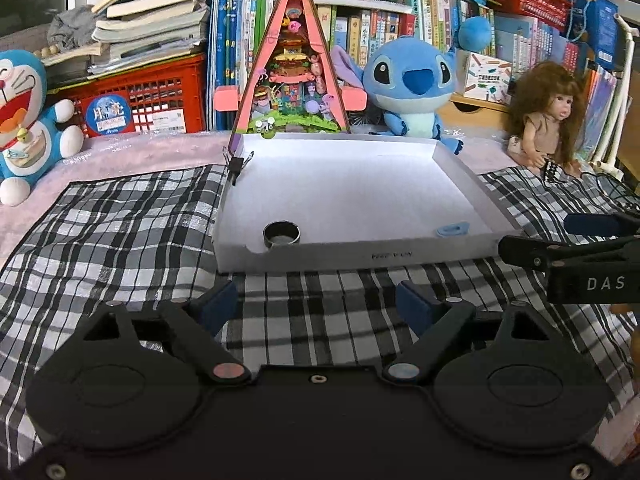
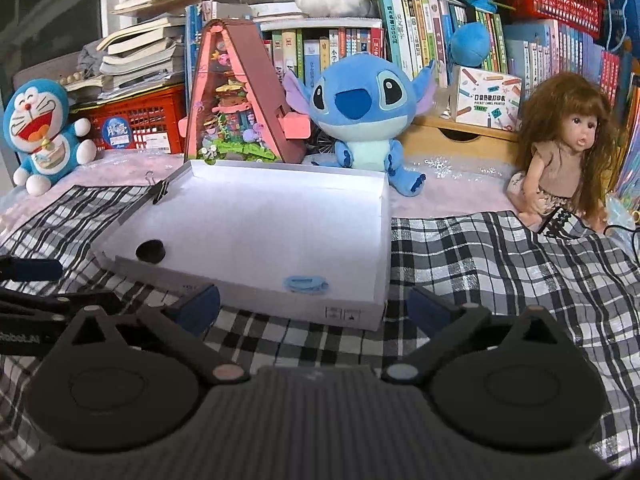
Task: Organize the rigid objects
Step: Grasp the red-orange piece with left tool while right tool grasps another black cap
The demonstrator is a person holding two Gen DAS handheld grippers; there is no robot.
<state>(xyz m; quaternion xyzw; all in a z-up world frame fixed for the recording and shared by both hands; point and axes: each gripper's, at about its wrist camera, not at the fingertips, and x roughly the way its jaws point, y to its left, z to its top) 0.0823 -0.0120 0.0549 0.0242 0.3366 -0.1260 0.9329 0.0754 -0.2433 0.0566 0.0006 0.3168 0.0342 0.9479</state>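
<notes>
**Both tongs standing open and empty before the white tray**

You are holding both tongs over the checked cloth (image 1: pixel 132 216), which is covering the whole near surface. The white tray (image 1: pixel 360 254) is lying on that cloth just ahead of your left gripper (image 1: pixel 316 304), whose blue pads (image 1: pixel 216 304) are standing wide apart with only cloth showing between them. Your right gripper (image 2: pixel 316 308) is standing just as wide, its jaws spread to either side of the tray's near right corner, pressing on nothing.

Inside the tray, two small things are resting against the near wall, well apart from each other. The dark round cup (image 1: pixel 281 234) is sitting near the left corner, ahead of your left gripper and beyond its pads. The pale blue piece (image 2: pixel 306 283) is lying flat near the right corner, ahead of your right gripper and just beyond the wall.

At the tray's far left corner a black binder clip (image 1: pixel 237 164) is gripping the rim. Behind the tray a pink triangular model house (image 1: pixel 294 68) is standing upright.

The blue piece's shape is too small and blurred to read in either view. The cup's base is hiding behind the tray wall. In the left view your right gripper is entering cut off at the right edge.
</notes>
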